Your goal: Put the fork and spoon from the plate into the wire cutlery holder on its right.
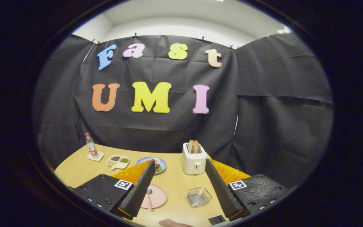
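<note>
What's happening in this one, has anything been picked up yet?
Nothing yet. A person's hand-held tongs hang open above the wooden table, holding nothing. Between the fingers lie the pink plate, with a spoon on it, and to its right the empty wire cutlery holder. A toaster with bread stands beyond. The fork can't be made out.

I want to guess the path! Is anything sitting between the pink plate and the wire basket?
No. In the gripper view, only bare wooden table lies between the pink plate and the wire basket. The claw hangs open above that stretch.
</note>
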The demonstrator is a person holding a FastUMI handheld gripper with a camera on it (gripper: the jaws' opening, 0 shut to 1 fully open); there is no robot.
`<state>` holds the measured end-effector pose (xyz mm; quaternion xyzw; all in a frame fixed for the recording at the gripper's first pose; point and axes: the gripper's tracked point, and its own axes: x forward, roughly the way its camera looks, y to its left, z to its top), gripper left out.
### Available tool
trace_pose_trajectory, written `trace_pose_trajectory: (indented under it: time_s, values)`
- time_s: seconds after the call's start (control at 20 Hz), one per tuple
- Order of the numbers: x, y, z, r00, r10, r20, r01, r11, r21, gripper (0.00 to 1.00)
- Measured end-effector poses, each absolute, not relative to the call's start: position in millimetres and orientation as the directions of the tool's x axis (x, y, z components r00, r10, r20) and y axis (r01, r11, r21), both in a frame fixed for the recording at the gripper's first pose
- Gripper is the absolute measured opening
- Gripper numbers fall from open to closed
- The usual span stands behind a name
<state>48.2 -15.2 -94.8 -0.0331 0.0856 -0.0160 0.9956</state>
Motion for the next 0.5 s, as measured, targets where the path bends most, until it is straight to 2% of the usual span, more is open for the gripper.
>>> trace_pose_trajectory:
  time_s: [0.5]
  values:
    - [107.1,29.1,-251.3,0.894,0.124,-0.431,-0.184,0.978,-0.100,0.94]
